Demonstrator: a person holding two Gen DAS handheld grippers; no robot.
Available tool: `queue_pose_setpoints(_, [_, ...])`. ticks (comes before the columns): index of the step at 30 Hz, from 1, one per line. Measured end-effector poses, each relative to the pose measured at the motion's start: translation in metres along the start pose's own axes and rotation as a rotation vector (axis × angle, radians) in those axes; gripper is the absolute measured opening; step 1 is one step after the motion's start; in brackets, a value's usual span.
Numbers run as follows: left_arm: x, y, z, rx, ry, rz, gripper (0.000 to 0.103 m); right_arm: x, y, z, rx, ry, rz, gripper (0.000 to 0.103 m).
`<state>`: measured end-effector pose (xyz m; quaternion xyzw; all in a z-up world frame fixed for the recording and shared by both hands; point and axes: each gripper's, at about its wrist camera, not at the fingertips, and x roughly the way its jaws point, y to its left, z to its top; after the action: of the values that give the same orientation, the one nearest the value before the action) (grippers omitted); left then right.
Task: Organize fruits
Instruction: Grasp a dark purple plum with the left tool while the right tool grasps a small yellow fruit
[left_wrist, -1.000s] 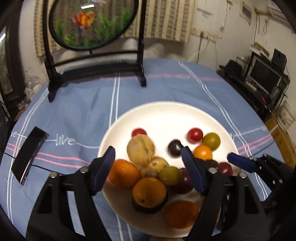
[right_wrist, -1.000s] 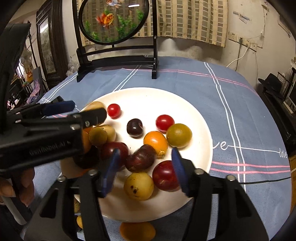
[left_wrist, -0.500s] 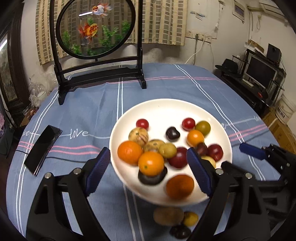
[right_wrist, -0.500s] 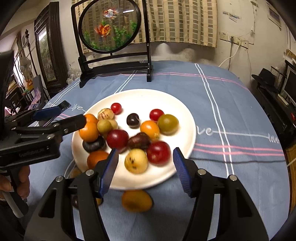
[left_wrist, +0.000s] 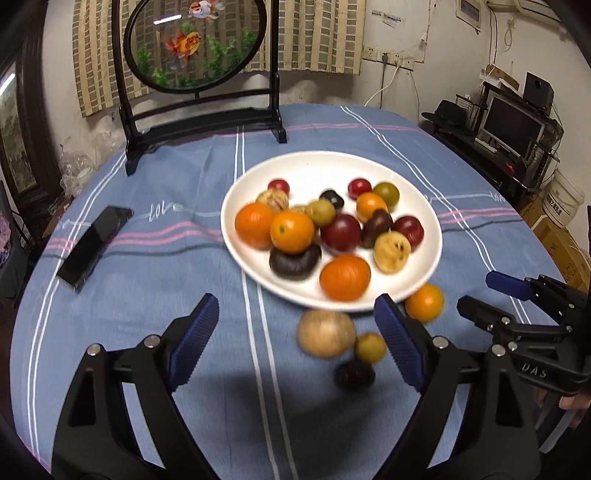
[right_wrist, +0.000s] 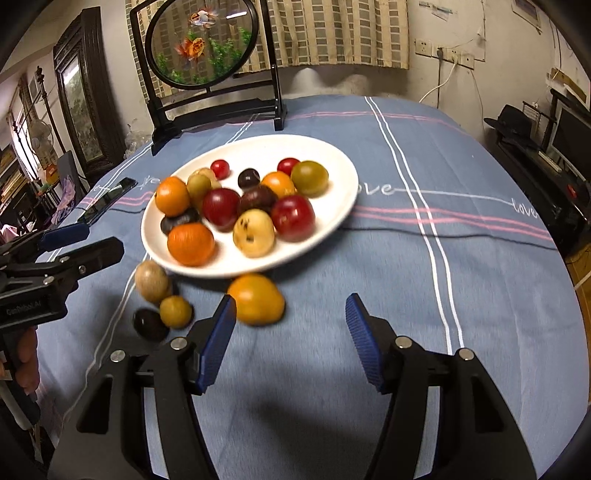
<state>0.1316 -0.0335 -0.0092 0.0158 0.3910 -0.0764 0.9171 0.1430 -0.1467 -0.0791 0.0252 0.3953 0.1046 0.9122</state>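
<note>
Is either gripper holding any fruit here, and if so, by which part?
Nothing is held. The left gripper and right gripper are both open over the tablecloth, with no fruit between the fingers.

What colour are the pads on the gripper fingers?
Blue, ribbed pads on black arms; clearest in the right wrist view.

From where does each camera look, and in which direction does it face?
Left wrist: on the left gripper, looking forward over the white plate of fruit; its own open fingers and the right gripper show.
Right wrist: on the right gripper, facing likewise; the left gripper shows.
Both share the plate, goldfish screen and phone.
</note>
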Motion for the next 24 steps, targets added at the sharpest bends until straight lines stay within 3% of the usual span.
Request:
queue_pose_setpoints(9, [0.003,-0.014,-0.03,0.029,0.057,-0.018,0.088,-0.012,-0.002,-0.018,0.009,-0.004,0.006,0.062])
queue_pose_setpoints(24, [0.018,-0.023,-0.045,0.051,0.102,-0.025,0.087,-0.01,-0.001,-0.027,0.012,0.011,0.023,0.062])
